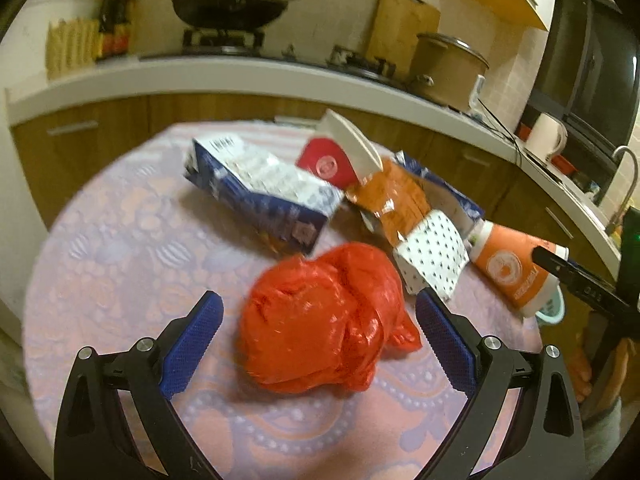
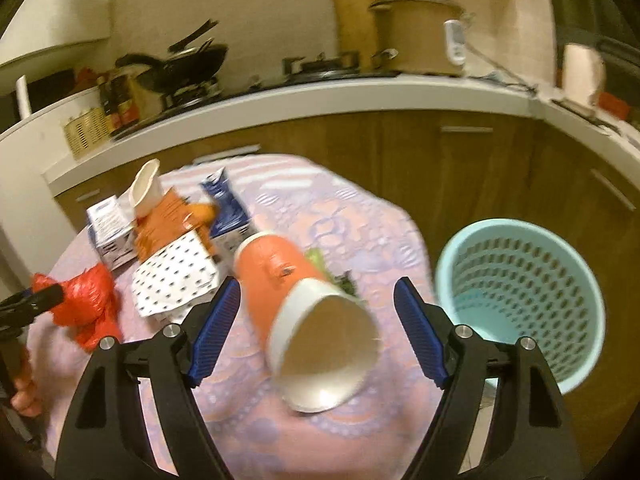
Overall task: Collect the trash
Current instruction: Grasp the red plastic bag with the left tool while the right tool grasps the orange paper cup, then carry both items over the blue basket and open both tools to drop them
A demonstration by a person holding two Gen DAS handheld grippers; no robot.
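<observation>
Now, two pickups are being lined up at once on the table point(image 1: 100, 264); a red bag point(image 1: 320, 320) is framed by the left gripper point(image 1: 320, 320), and an orange cup point(image 2: 304, 304) by the right gripper point(image 2: 318, 316). The cup is lying on its side, mouth turned toward the right camera, with green scraps just behind it; the bin point(image 2: 520, 300) is standing just off the table edge to the right, so a short carry is judged to be all that is needed.

To do the step well, the bag should be taken through its bulk rather than by the loose tail at its right; a low, centred closure is advised, since thin plastic is likely to slip. The cup is best squeezed across its orange body, not at the flattened rim, and gently, as paper walls can be expected to buckle. The rest of the trash, a blue carton point(image 1: 260, 196), a spotted box point(image 1: 432, 260), an orange wrapper point(image 1: 400, 196) and a red cup point(image 1: 332, 160), is heaped further back and is left for later.

Left jaws are spread wide either side of the bag, with clear gaps showing; nothing is held. Right jaws are likewise spread well apart around the cup; no pad is seen pressing on it, though motion blur softens the edges.
</observation>
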